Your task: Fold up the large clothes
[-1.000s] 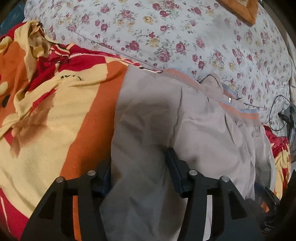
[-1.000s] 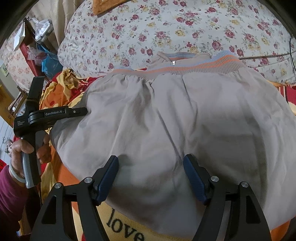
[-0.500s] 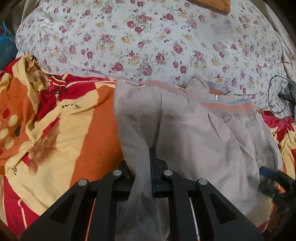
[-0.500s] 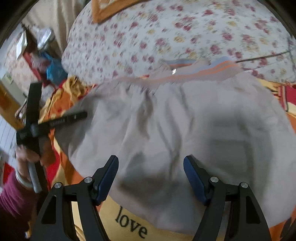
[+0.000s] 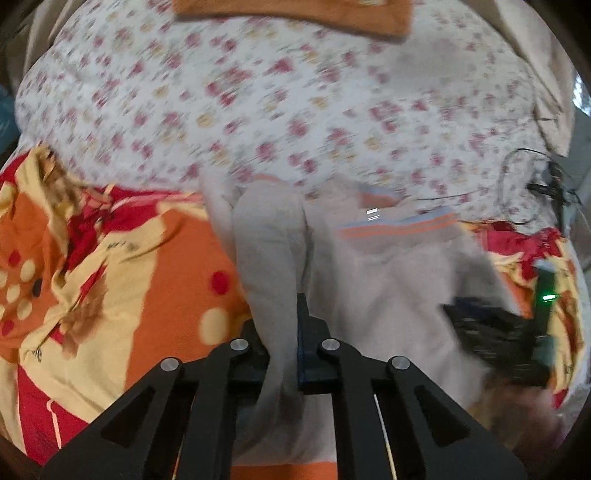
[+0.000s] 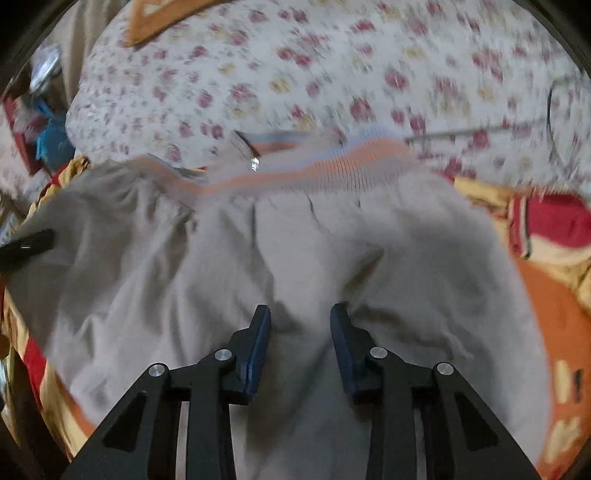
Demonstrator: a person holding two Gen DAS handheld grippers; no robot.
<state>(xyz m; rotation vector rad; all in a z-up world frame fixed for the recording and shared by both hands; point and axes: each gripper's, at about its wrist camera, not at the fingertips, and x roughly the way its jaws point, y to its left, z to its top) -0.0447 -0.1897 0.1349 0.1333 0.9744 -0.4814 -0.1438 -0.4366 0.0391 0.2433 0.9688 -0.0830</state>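
A large beige jacket [image 6: 295, 251] with an orange and blue ribbed hem [image 6: 332, 162] lies on an orange, red and yellow blanket. My left gripper [image 5: 282, 332] is shut on a bunched fold of the jacket [image 5: 273, 258] at its left edge and lifts it. My right gripper [image 6: 300, 321] presses on the jacket's near middle, its blue pads [image 6: 260, 332] narrowed around a pinch of fabric. The right gripper also shows in the left wrist view [image 5: 495, 332]. The left gripper's tip shows at the left of the right wrist view [image 6: 29, 243].
A white floral quilt [image 5: 277, 92] is piled behind the jacket. The blanket [image 5: 110, 295] spreads left and right. A black cable [image 5: 535, 184] lies at the far right. An orange cloth [image 5: 295, 11] lies on top of the quilt.
My left gripper closed on the jacket's left fold and raised it. My right gripper's fingers moved from wide open to a narrow gap on the fabric. Both views are blurred by motion.
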